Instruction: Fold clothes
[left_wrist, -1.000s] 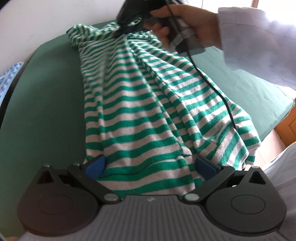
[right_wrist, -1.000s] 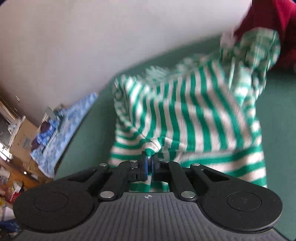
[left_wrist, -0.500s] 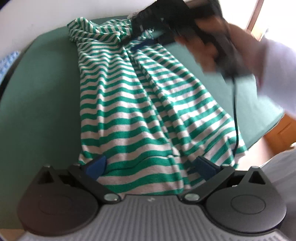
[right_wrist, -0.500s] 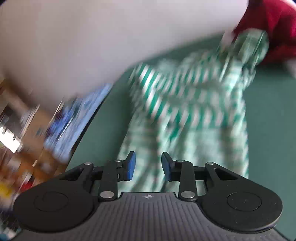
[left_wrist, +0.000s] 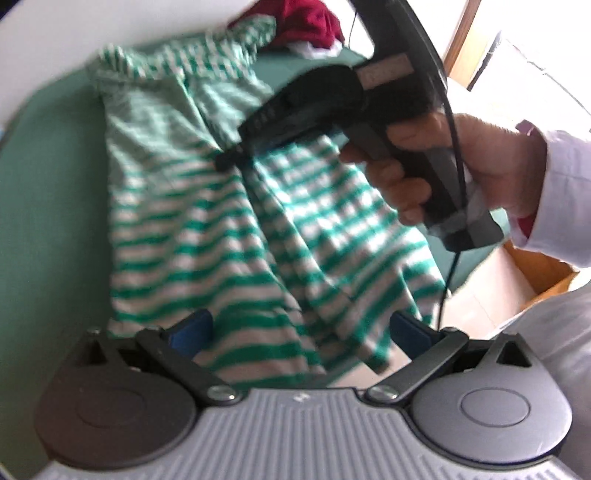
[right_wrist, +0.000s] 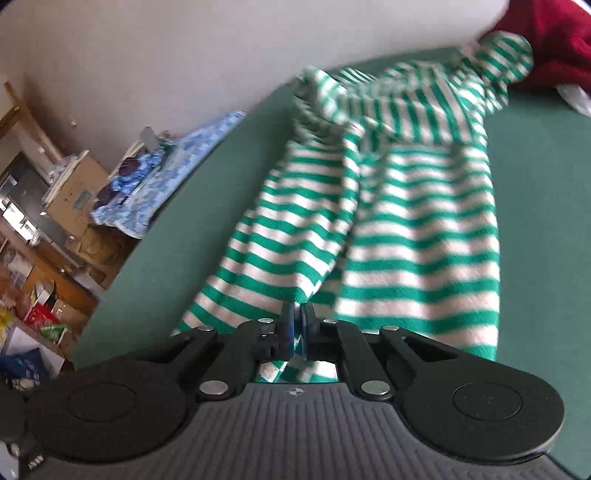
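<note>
Our right gripper (right_wrist: 297, 325) pinches the striped garment (right_wrist: 417, 221) mid-fold on the green table (right_wrist: 177, 266), left gripper (left_wrist: 299, 328) wide; we should carry it level toward the far edge.

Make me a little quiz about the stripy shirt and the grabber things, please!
1. True or false: the right gripper is pinching the striped shirt.
2. The left gripper has its fingers: A) wide apart B) clamped together.
3. What colour is the bundle of cloth lying beyond the shirt's far end?

Key: 1 true. 2 A. 3 dark red.
</note>
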